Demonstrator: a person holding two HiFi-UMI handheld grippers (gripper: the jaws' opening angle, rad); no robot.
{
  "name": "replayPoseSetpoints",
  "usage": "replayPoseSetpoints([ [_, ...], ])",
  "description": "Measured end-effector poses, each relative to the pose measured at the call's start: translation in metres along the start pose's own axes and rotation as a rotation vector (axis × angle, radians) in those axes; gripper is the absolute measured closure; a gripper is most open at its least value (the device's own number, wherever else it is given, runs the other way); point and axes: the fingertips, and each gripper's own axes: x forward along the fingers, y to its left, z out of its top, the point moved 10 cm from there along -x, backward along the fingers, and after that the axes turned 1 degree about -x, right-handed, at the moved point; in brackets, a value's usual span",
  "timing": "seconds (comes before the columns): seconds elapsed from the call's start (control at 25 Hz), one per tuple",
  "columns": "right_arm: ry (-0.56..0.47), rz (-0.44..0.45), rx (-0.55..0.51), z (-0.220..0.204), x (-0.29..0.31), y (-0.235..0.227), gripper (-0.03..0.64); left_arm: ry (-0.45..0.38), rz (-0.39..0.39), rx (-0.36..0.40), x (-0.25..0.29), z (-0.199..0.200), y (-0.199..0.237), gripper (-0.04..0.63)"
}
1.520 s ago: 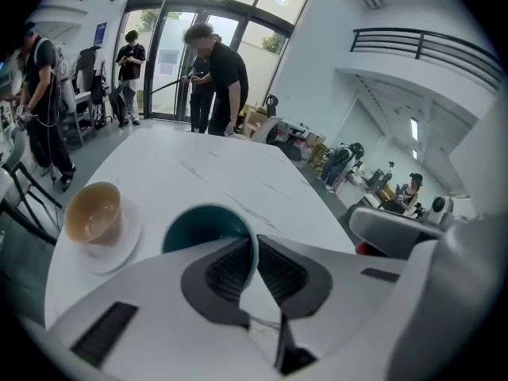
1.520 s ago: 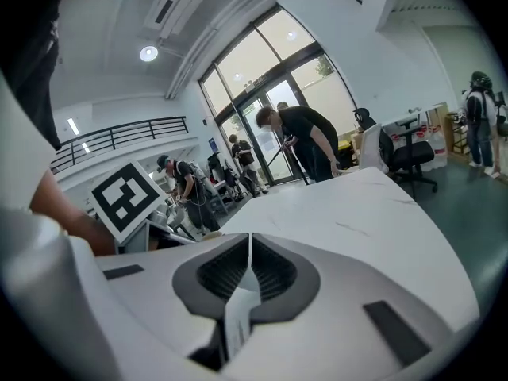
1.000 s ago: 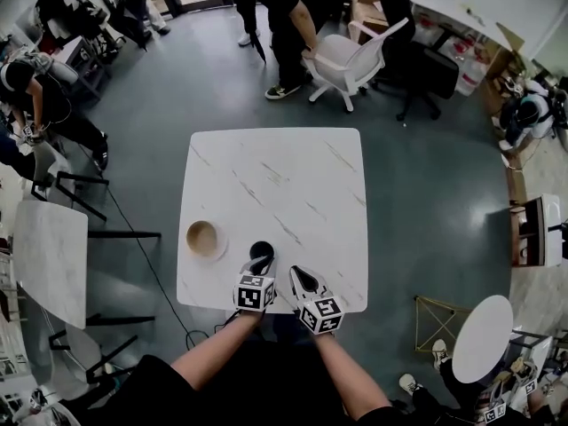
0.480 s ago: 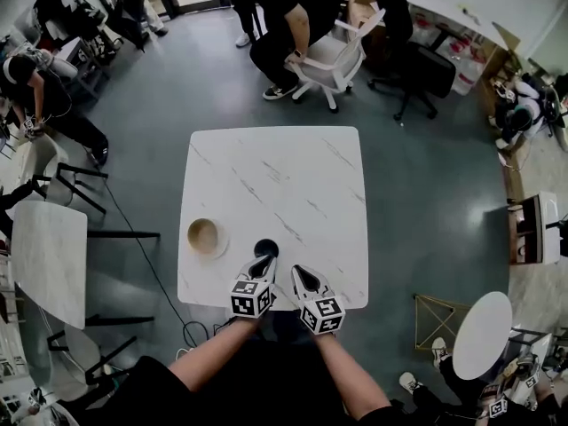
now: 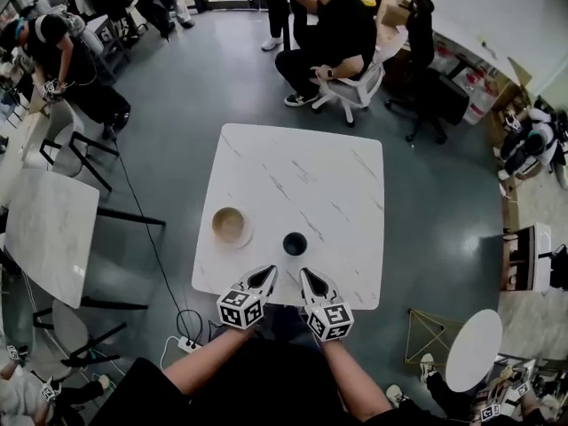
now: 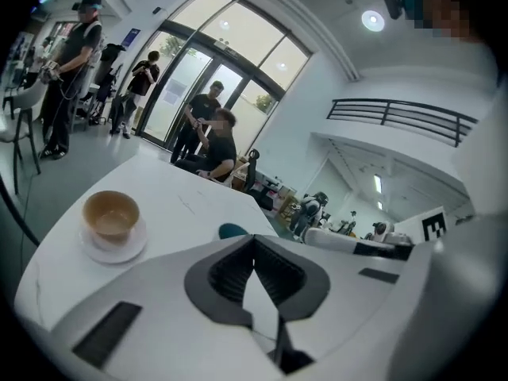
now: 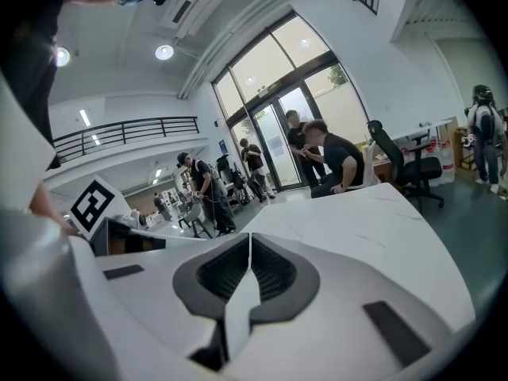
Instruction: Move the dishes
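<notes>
Dishes: tan bowl (image 5: 228, 224) on its saucer (image 5: 245, 237) and dark cup (image 5: 295, 243) stand apart near the table's (image 5: 337, 176) front edge. The cup is just ahead of both grippers.
Left gripper (image 5: 268, 273): jaws clenched on nothing, tips just short of the cup, which stands on its own.
Right gripper (image 5: 306, 274): jaws pressed together and empty, beside the left, probably only waiting.
Change: a second ago the left tips were at the cup, jaws slightly apart. They have just been closing with nothing between them, and the gripper has backed off.
Doubt: the head view swung too, so I cannot tell whether the cup itself shifted.
</notes>
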Motion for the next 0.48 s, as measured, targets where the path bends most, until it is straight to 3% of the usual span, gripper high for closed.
replayPoseSetpoints([
  [0.2, 0.027, 0.023, -0.033, -0.005, 0.013, 0.060, 0.594, -0.030, 0.025, -0.052, -0.070, -0.013, 0.036, 0.578],
  [0.48, 0.044, -0.050, -0.023, -0.016, 0.047, 0.134, 0.600, -0.075, 0.071, -0.076, -0.158, -0.011, 0.097, 0.578],
])
